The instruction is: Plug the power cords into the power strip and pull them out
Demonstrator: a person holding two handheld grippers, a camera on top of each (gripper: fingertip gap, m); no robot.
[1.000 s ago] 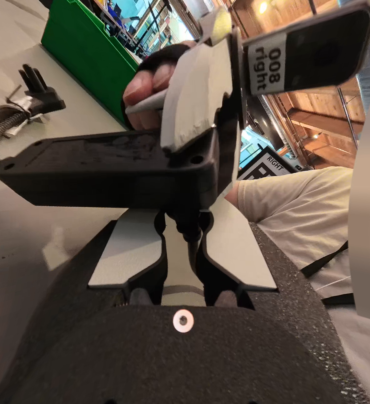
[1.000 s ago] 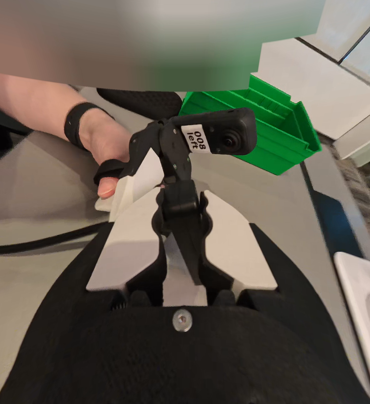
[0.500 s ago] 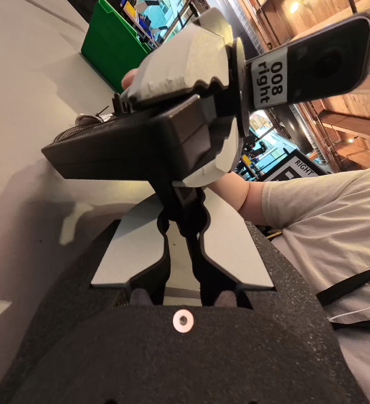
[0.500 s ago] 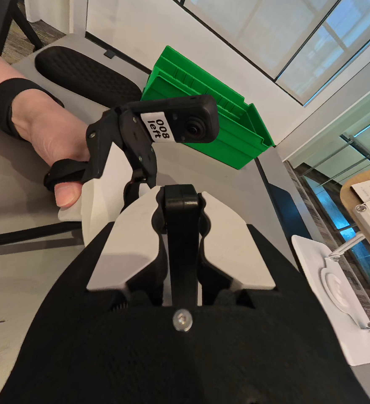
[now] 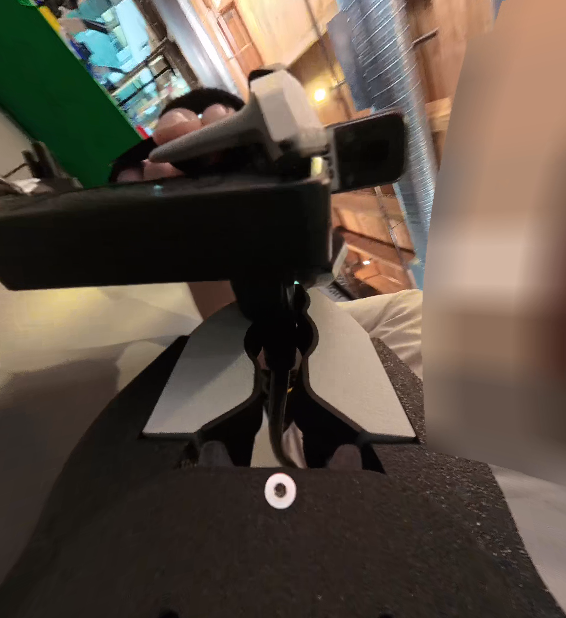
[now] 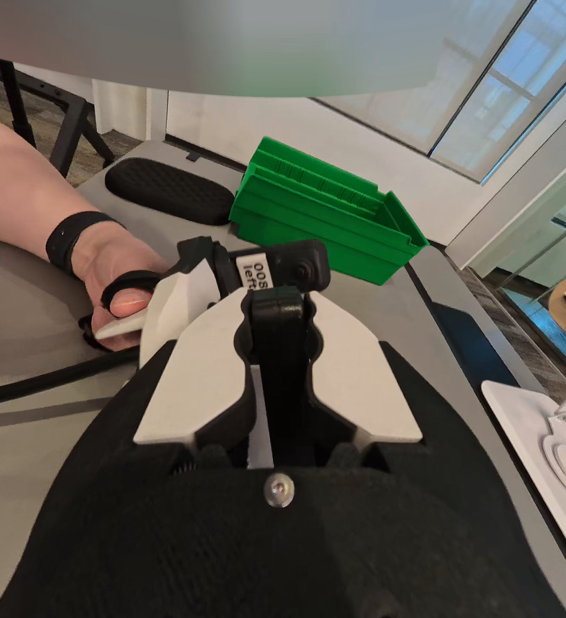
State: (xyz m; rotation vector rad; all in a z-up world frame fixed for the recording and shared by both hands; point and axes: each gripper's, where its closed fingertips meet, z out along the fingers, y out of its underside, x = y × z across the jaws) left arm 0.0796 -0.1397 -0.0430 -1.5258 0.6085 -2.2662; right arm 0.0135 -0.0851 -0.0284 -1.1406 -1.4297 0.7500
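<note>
In the left wrist view, my left gripper [image 5: 276, 301] is shut on a black plug [image 5: 268, 311]. The plug meets the near edge of the black power strip [image 5: 141, 234], and its cord [image 5: 276, 401] runs back between my fingers. The strip hangs level above the table, held at its right end by my right gripper [image 5: 275, 133]. In the right wrist view, my right gripper [image 6: 278, 301] is shut on the strip [image 6: 281, 334], seen end-on. The left gripper [image 6: 181, 301] is just beyond it. The sockets are hidden.
A green bin [image 6: 325, 227] and a black oval pad [image 6: 168, 190] sit at the table's far side. A black cord [image 6: 57, 378] trails left across the table. A white tray [image 6: 526, 418] lies at the right edge. Another plug [image 5: 40, 164] lies by the bin [image 5: 40, 100]. The gap from one gripper's tips to the other's is roughly 8 cm.
Both grippers have kept their grip. The power strip has swung from tilted to level in the left view. In the right view, the left gripper has dropped lower and closer.
</note>
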